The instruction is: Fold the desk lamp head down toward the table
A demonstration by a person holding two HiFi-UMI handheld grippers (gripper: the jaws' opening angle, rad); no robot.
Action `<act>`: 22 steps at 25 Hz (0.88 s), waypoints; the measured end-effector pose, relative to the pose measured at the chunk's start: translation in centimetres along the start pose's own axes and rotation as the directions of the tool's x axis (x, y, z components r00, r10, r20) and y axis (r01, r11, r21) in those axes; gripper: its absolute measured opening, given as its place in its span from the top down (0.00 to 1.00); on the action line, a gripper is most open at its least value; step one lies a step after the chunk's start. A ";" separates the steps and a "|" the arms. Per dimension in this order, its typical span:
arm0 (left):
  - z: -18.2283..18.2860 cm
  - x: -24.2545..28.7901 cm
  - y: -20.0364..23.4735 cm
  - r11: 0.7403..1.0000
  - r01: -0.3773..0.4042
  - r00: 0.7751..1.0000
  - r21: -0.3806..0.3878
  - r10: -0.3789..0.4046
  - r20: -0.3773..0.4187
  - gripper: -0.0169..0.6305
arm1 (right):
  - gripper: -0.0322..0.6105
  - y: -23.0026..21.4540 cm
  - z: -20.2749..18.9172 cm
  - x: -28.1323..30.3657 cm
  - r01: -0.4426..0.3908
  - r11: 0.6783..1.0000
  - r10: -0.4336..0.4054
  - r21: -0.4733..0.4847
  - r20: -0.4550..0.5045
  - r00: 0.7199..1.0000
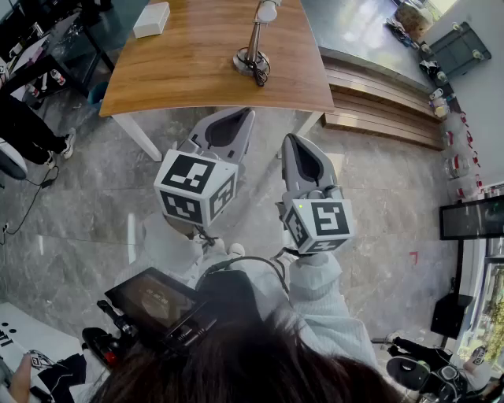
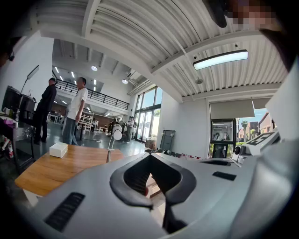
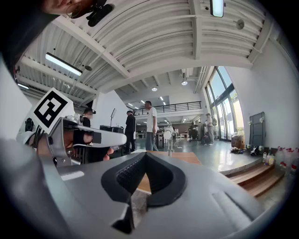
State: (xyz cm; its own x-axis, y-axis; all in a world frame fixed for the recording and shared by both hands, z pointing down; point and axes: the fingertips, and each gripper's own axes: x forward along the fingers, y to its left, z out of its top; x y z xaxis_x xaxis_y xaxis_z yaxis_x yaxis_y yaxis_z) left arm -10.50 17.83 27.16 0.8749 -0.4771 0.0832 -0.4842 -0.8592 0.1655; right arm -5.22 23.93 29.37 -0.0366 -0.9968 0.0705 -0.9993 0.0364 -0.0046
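The desk lamp (image 1: 253,46) stands upright on the wooden table (image 1: 189,71), with its round base near the middle and its white head (image 1: 268,9) raised at the frame's top edge. Both grippers hang level over the floor, short of the table's near edge and well apart from the lamp. My left gripper (image 1: 246,116) is shut and empty, and so is my right gripper (image 1: 289,140). In the left gripper view the lamp (image 2: 112,144) is small and far beyond the jaws of that gripper (image 2: 150,157). The right gripper view shows the lamp (image 3: 168,139) past its shut gripper (image 3: 145,155).
A white box (image 1: 152,20) lies at the table's far left corner. Wooden steps (image 1: 378,102) run along the right of the table. Several people (image 2: 74,109) stand in the hall beyond. A screen device (image 1: 157,303) hangs at the person's chest.
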 end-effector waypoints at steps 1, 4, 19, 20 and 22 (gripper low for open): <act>0.1 0.1 0.0 1.000 -0.001 1.000 0.004 0.001 -0.002 0.97 | 0.95 -0.1 0.1 0.0 0.000 1.000 0.000 0.000 0.000 1.000; 0.3 0.2 -0.1 1.000 -0.002 1.000 0.009 0.002 -0.004 0.97 | 0.95 -0.3 0.3 0.1 0.001 1.000 -0.001 0.004 0.001 1.000; -0.9 0.6 2.0 0.999 -0.048 0.999 -0.008 0.048 -0.025 0.97 | 0.95 -1.0 -1.6 1.0 -0.049 0.998 0.049 0.047 -0.013 0.999; -0.9 1.0 2.6 0.999 -0.051 0.998 -0.011 0.051 -0.028 0.97 | 0.95 -1.2 -1.8 1.5 -0.050 0.997 0.051 0.054 -0.019 0.999; -0.8 1.8 3.9 0.998 -0.055 0.998 -0.016 0.055 -0.029 0.97 | 0.95 -1.6 -2.2 2.8 -0.051 0.997 0.053 0.062 -0.024 0.998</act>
State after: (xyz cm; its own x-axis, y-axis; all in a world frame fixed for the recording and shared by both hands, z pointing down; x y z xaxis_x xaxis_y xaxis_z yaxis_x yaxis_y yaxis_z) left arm -10.77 13.78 28.79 0.8468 -0.5180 0.1204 -0.5318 -0.8282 0.1767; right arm -3.68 21.22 31.77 -0.0894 -0.9915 0.0942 -0.9941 0.0830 -0.0702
